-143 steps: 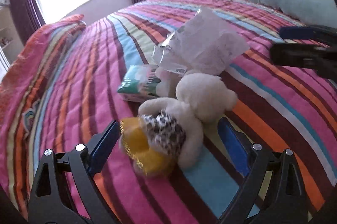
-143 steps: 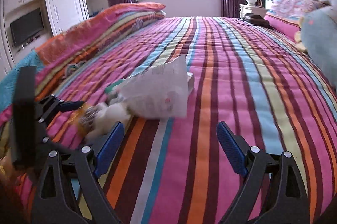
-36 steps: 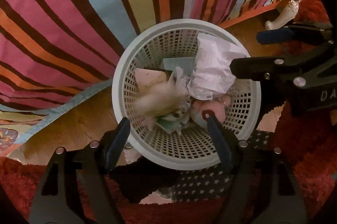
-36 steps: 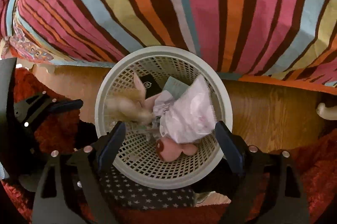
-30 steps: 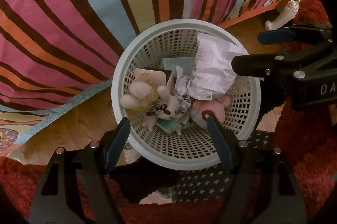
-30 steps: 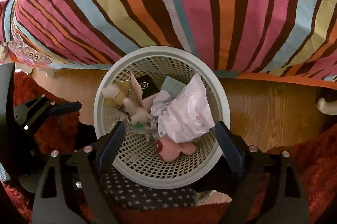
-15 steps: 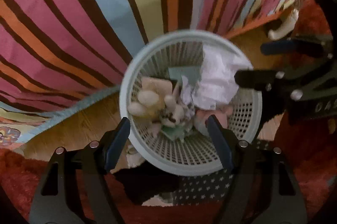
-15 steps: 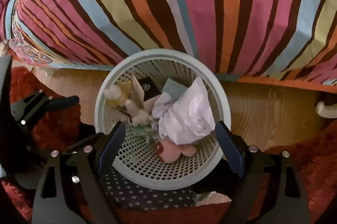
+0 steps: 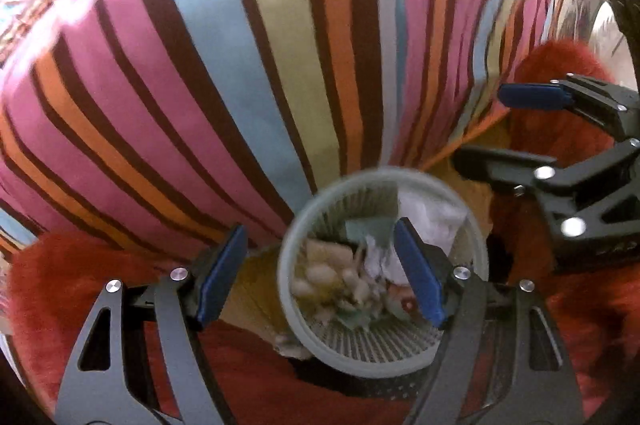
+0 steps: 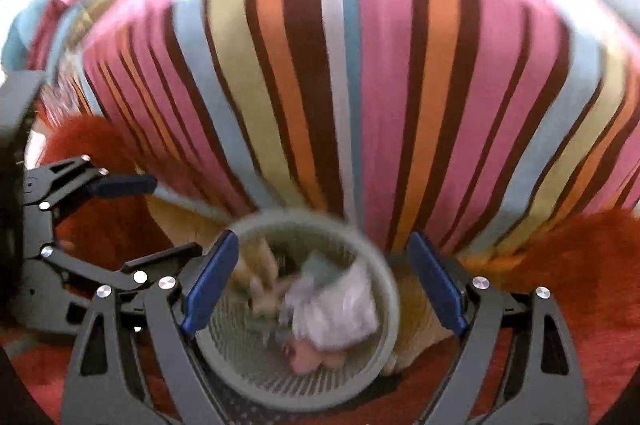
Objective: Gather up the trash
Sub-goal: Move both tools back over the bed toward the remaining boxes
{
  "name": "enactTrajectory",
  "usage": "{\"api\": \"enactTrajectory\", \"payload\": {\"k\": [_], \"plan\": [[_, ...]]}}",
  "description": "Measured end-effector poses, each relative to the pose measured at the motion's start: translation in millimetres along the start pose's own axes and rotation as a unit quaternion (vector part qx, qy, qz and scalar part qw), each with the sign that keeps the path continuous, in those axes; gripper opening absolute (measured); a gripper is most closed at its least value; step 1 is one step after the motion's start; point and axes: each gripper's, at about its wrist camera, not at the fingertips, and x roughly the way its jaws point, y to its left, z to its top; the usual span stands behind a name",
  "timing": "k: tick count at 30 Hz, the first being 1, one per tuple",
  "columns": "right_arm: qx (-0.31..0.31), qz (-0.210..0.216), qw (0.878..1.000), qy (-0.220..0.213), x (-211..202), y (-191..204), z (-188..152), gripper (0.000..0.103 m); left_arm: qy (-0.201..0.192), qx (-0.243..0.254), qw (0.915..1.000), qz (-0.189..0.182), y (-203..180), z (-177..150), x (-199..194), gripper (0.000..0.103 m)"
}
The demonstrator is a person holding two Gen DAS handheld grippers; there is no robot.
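Note:
A white mesh waste basket [image 9: 316,345] stands on the floor at the foot of the striped bed; it also shows in the right wrist view [image 10: 372,373]. Inside lie a small plush toy [image 9: 320,275], crumpled white paper [image 9: 434,215] [image 10: 340,309] and a pink item [image 10: 308,355]. My left gripper [image 9: 320,271] is open and empty above the basket. My right gripper [image 10: 326,283] is open and empty above it too. Each gripper shows in the other's view, the right one [image 9: 560,145] at right, the left one [image 10: 80,221] at left. Both views are motion-blurred.
The striped bedspread [image 9: 240,73] hangs over the bed's edge behind the basket. A red shaggy rug [image 9: 60,273] lies on the wooden floor [image 10: 416,329] around it. A dark star-patterned cloth lies under the basket's near side.
The plush toy dropped from my left gripper into the basket. Both grippers have since lifted and tilted up, so the basket sits lower and smaller and more bed shows.

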Motion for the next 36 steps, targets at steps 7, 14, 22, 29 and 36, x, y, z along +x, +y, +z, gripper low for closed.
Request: {"api": "enactTrajectory", "payload": {"k": [7, 14, 22, 29, 36], "plan": [[0.062, 0.051, 0.990, -0.116, -47, -30, 61, 0.082, -0.112, -0.075, 0.9907, -0.021, 53, 75, -63, 0.074], [0.020, 0.012, 0.983, -0.181, -42, -55, 143, 0.082, -0.153, -0.132, 0.9792, 0.011, 119, 168, -68, 0.074], [0.001, -0.010, 0.977, -0.211, 28, -77, 272, 0.082, -0.169, -0.196, 0.9651, 0.042, 198, 307, 4, 0.074], [-0.021, -0.043, 0.975, -0.215, 106, -92, 386, 0.082, -0.145, -0.237, 0.9558, 0.095, 260, 417, 85, 0.074], [-0.015, -0.028, 0.984, -0.177, 175, -104, 454, 0.082, -0.121, -0.335, 0.9284, 0.105, 299, 468, 140, 0.074]]}}
